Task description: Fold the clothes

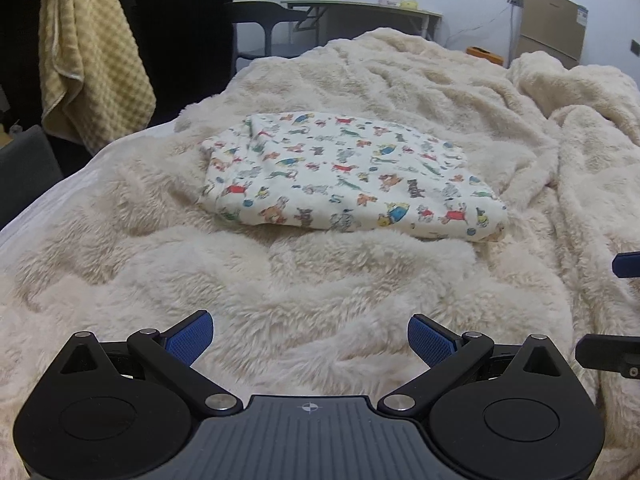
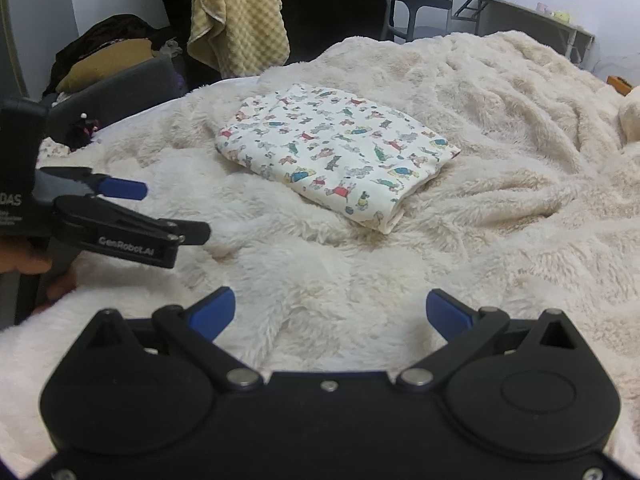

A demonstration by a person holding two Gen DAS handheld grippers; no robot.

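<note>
The one full wording that reads clearly is "GenRobot.AI" — pale letters along the black side of the left gripper [image 2: 160, 212], at about nine o'clock in the right wrist view. On the same device's black body [image 2: 18, 152], further toward the nine o'clock edge, stand the cut-off letters "DAS", with smaller lines beneath them too blurred to read. The fridge [image 1: 554, 26], at one o'clock in the left wrist view, carries a blue sticker — its print is illegible.

Soft, even indoor light, slightly dim and cool. Faint shadows in the blanket [image 1: 320, 280] folds. Fisheye bends the edges, dark vignette at corners. Focus fairly sharp, no glare.
</note>
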